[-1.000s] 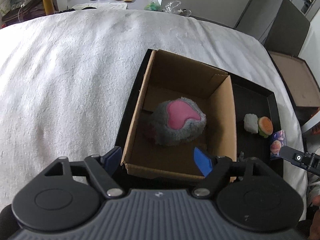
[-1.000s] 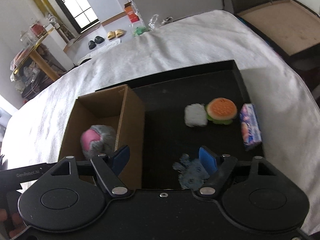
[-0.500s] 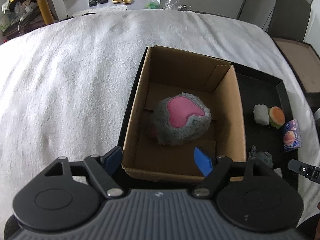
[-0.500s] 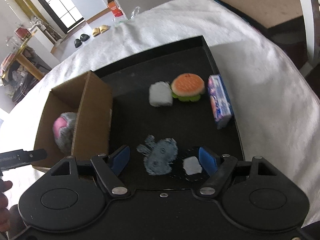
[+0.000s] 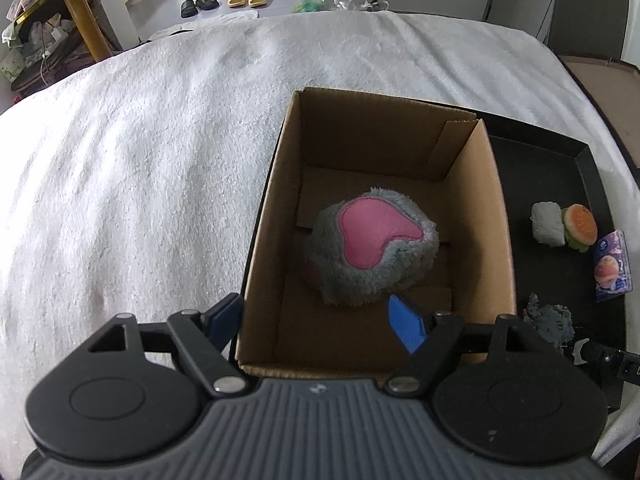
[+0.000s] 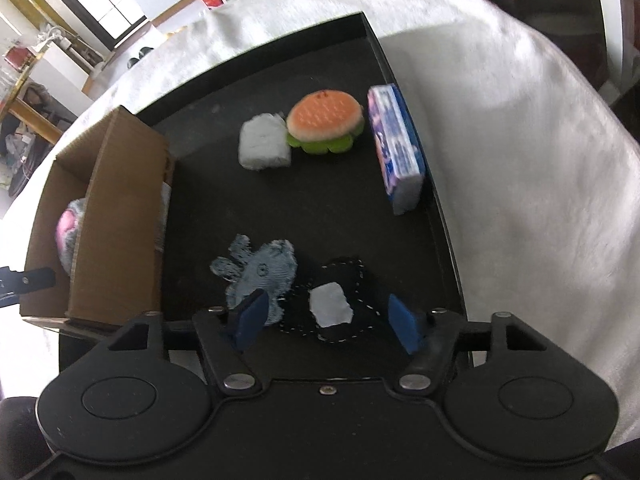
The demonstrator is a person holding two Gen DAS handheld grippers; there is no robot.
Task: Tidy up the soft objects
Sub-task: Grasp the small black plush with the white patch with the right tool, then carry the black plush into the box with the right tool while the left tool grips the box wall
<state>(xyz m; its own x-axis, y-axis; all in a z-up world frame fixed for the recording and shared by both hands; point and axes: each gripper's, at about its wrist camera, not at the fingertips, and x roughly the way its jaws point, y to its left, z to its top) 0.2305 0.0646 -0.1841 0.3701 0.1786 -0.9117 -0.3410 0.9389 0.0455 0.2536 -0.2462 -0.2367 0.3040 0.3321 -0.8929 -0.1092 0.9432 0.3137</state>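
Observation:
A grey plush with a pink heart patch [image 5: 368, 252] lies inside the open cardboard box [image 5: 492, 216]. My left gripper [image 5: 316, 316] hangs open over the box's near end, one finger outside the left wall and one inside. My right gripper [image 6: 326, 318] points down at the near end of the black tray [image 6: 320, 208]. Its jaws are closing. Between them lies a flat black piece with white stitching and a white patch [image 6: 332, 308]; the pads do not press on it. A blue-grey plush [image 6: 264, 270] lies against it, partly behind the left pad.
Farther along the tray lie a white rolled cloth [image 6: 264, 148], a burger plush [image 6: 324, 122] and a tissue pack [image 6: 396, 148] by the right rim. The box [image 6: 116, 216] stands on the tray's left side. A white blanket [image 5: 140, 168] covers the bed all around.
My right gripper has sunk toward the near end of the tray, bringing the black piece and blue-grey plush between its jaws, which have narrowed. The left gripper has edged a little closer to the box.

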